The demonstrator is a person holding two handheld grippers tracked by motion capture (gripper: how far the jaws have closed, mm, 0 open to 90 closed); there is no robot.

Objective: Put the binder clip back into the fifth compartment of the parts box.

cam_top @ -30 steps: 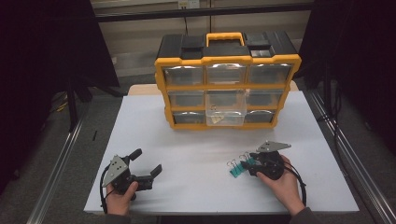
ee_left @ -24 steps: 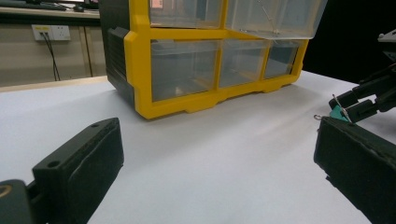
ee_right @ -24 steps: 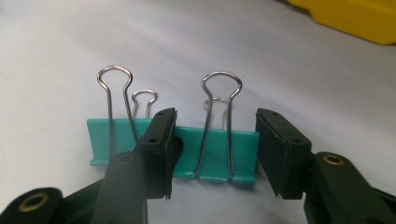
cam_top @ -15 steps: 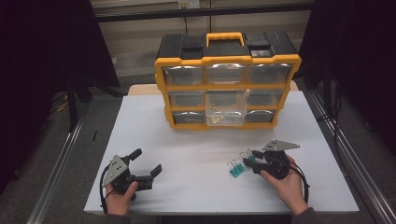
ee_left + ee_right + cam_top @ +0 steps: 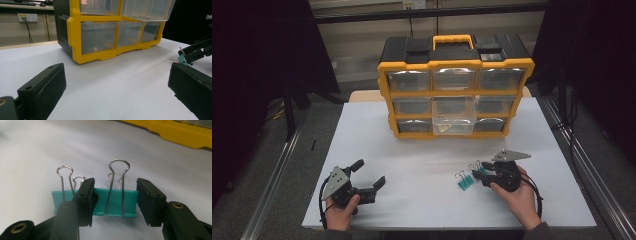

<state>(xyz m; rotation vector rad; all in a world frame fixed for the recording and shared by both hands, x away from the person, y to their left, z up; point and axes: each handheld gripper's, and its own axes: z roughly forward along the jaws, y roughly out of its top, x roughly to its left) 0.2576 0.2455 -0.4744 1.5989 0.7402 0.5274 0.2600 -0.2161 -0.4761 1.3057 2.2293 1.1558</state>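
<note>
Currently the right gripper [image 5: 482, 176] rests low on the white table [image 5: 422, 165], held in the person's right hand [image 5: 518, 200], with its two black jaws pointing toward a pair of teal binder clips. In the right gripper view, the nearer binder clip [image 5: 116, 202] lies directly between the jaws with its wire handles upright; the left jaw overlaps the seam where it meets the second binder clip [image 5: 63, 200], which sits just beside it on the outer side of that jaw. The right jaw stands at the clip's other end, so the jaws are drawn in as far as the clip's width allows and are clamped on the nearer binder clip across its length. In the high view both clips [image 5: 466, 181] sit on the table surface just ahead of the jaw tips. The left gripper [image 5: 369, 178], held in the left hand [image 5: 341, 212], lies well apart from the clips, with its jaws spread wide and nothing between them. Beyond both grippers stands a yellow and black drawer organiser [image 5: 454, 85], with one clear drawer [image 5: 454, 120] in its middle column pulled out.
</note>
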